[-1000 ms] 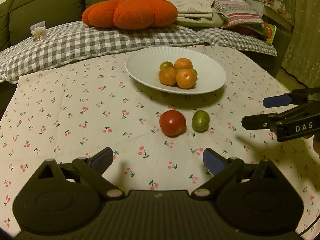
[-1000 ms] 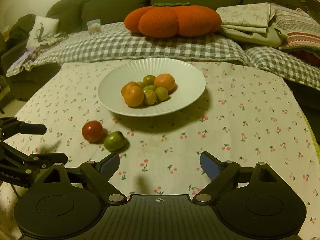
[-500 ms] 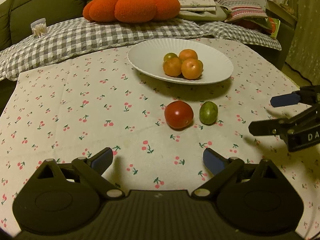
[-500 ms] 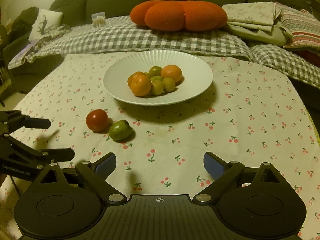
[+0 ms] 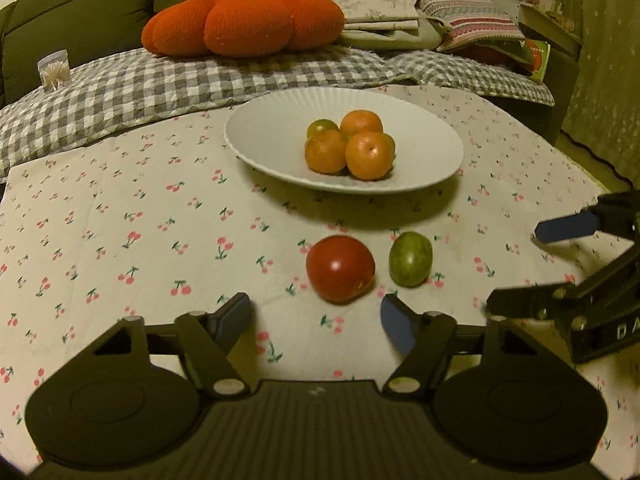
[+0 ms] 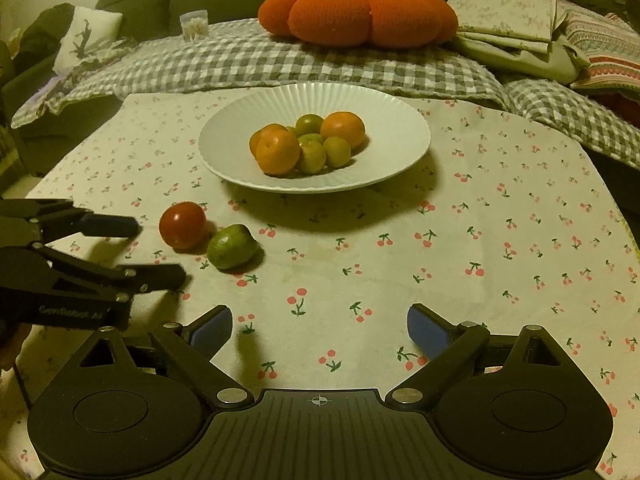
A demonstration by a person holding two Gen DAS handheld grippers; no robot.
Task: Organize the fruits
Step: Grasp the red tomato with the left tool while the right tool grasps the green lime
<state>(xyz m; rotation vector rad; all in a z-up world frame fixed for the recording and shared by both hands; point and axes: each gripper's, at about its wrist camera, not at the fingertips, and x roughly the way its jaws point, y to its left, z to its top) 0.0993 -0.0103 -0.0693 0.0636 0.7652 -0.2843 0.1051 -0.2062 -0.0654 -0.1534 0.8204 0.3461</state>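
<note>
The left tongs [image 5: 316, 316] are closing, nothing gripped yet, just short of the red tomato [image 5: 340, 268] on the worktop [image 5: 120, 220]. The right tongs [image 6: 320, 330] hang wide and empty; lettering unreadable.

Cherry-print tablecloth [image 5: 120, 208] covers the table, and behind it a grey checked blanket [image 5: 168, 84] is spread over a dark green sofa [image 5: 80, 8]. On top sits a big orange pumpkin-shaped cushion [image 5: 244, 24] — next to folded linens [image 5: 380, 12] and a striped pillow [image 5: 476, 20]. Little clear toothpick holder [image 5: 54, 70] on the left.
</note>
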